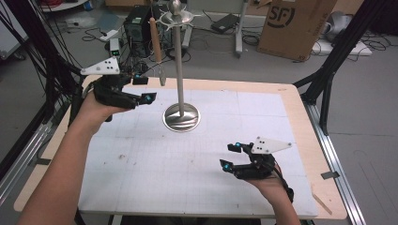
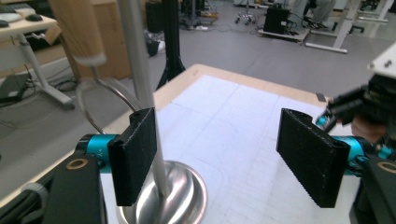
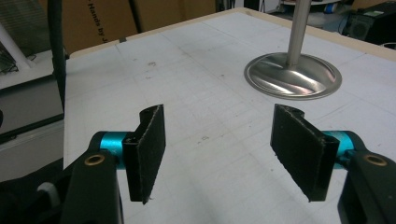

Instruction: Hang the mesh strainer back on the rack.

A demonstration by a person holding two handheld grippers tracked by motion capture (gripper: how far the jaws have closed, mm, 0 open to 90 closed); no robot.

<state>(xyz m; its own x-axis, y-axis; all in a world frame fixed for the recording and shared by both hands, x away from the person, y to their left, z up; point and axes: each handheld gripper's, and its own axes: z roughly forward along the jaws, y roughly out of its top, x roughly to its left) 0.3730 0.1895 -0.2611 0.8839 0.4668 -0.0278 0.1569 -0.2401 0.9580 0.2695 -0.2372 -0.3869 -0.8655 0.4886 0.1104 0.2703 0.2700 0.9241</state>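
Observation:
A steel stand (image 1: 179,65) with a round base (image 1: 181,117) rises from the white mat (image 1: 187,159). From its top ring hangs a utensil with a wooden handle (image 1: 155,40) and a wire end (image 1: 162,76). My left gripper (image 1: 144,89) hovers just left of the utensil's lower end, open, with nothing between its pads. In the left gripper view the handle (image 2: 77,28), the wire loop (image 2: 107,93) and the pole (image 2: 140,70) stand beyond the open left gripper (image 2: 219,154). My right gripper (image 1: 230,156) is low over the mat at the front right, open and empty (image 3: 219,154), and faces the base (image 3: 294,74).
The mat lies on a wooden table (image 1: 307,140) with rounded corners. Behind the table the floor holds cables, electronics (image 1: 136,23) and a cardboard box (image 1: 295,26). Black frame legs (image 1: 328,75) stand at the right rear corner, more black struts at the left.

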